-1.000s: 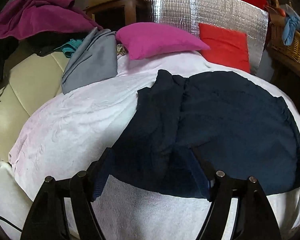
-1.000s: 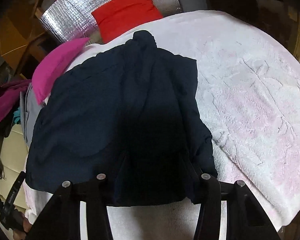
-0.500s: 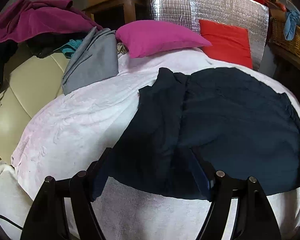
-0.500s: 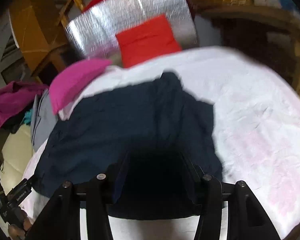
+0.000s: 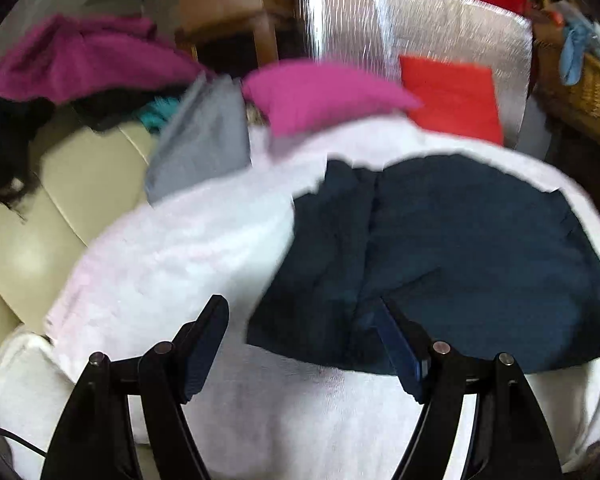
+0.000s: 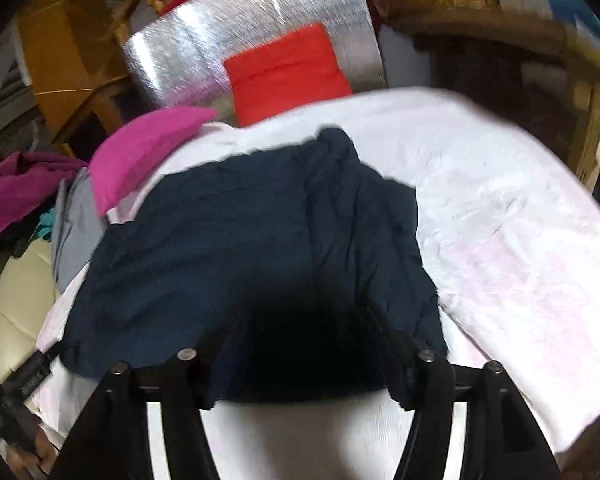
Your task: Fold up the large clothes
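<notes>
Now the dark navy garment (image 5: 460,248) lies spread flat on a white textured blanket (image 5: 172,248) that covers the bed, with one side folded in over itself so a thicker band runs from its far edge to its near edge. The left tool (image 5: 304,320) hangs above the near left part of the cloth with its jaws wide apart; nothing is pinched between them, and the left finger stands over bare blanket while the right one stands over navy fabric. From the right wrist view the right tool (image 6: 304,340) is over the near hem of the same garment (image 6: 220,240), its jaws opening, the cloth lying below and between the fingers (deep shadow there hides whether the pads touch it). At the head of the bed a magenta pillow (image 5: 324,96) sits beside a red cushion (image 5: 456,100), which leans on a silver quilted foil panel (image 5: 420,28). A grey cloth (image 5: 200,140) drapes over the blanket's far left edge, next to a cream padded seat (image 5: 60,208) heaped with purple and black clothes (image 5: 76,64). A wicker basket (image 5: 580,88) stands at the right.
</notes>
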The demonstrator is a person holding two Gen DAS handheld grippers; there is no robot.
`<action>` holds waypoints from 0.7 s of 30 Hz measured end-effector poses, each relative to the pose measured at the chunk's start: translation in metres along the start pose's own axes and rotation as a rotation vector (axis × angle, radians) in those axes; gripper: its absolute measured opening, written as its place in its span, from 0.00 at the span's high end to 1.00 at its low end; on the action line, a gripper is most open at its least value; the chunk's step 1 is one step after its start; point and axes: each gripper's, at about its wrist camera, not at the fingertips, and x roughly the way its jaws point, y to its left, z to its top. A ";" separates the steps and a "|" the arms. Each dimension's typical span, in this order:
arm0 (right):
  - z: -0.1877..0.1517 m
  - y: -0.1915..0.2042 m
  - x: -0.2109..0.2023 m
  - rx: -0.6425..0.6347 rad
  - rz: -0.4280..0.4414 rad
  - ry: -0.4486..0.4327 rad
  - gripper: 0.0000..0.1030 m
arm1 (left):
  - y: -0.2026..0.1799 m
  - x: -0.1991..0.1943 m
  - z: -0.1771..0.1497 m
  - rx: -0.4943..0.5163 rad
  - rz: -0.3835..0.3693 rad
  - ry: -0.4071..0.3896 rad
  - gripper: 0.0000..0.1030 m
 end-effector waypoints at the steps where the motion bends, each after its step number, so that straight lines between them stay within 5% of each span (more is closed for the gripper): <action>1: -0.003 0.007 -0.012 -0.022 -0.010 -0.015 0.30 | -0.001 -0.022 0.000 0.017 0.005 -0.027 0.20; 2: -0.008 0.015 -0.029 -0.047 -0.026 -0.029 0.27 | -0.001 -0.036 0.000 0.031 0.016 -0.041 0.13; 7: -0.020 0.040 -0.095 -0.101 -0.057 -0.072 0.24 | 0.003 -0.114 0.000 0.058 0.059 -0.132 0.09; 9: -0.025 0.044 -0.128 -0.095 -0.072 -0.124 0.15 | 0.007 -0.146 -0.001 0.046 0.066 -0.166 0.07; 21: -0.056 0.064 -0.271 -0.138 -0.067 -0.293 0.02 | 0.031 -0.286 -0.006 0.040 0.013 -0.327 0.03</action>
